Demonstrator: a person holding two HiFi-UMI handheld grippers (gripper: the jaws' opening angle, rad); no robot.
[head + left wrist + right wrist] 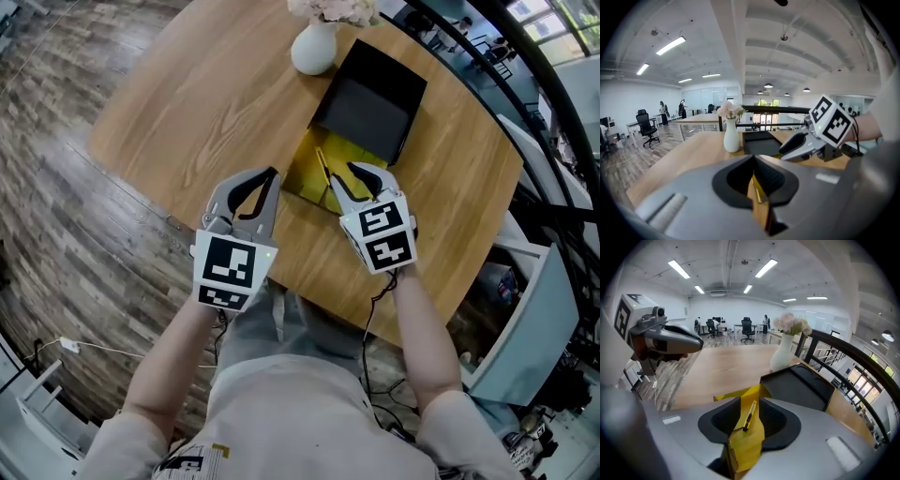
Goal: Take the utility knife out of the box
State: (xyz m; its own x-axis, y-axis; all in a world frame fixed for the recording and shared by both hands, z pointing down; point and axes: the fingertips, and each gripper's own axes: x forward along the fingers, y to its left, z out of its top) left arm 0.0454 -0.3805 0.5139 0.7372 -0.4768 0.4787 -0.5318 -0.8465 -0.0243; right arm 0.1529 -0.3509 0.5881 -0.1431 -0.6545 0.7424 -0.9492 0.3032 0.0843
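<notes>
The box lies open on the round wooden table: a black lid folded back and a yellow tray in front of it. A slim yellow utility knife rests in the tray. My right gripper hovers just above the tray's right side, jaws open and empty; in the right gripper view the knife shows through the gap between the jaws, lying on the yellow tray. My left gripper hangs at the tray's left edge, jaws only a little apart, holding nothing.
A white vase with pale flowers stands at the table's far side, left of the lid. The table's near edge runs under both hands. Wooden floor lies on the left, a railing and shelving on the right.
</notes>
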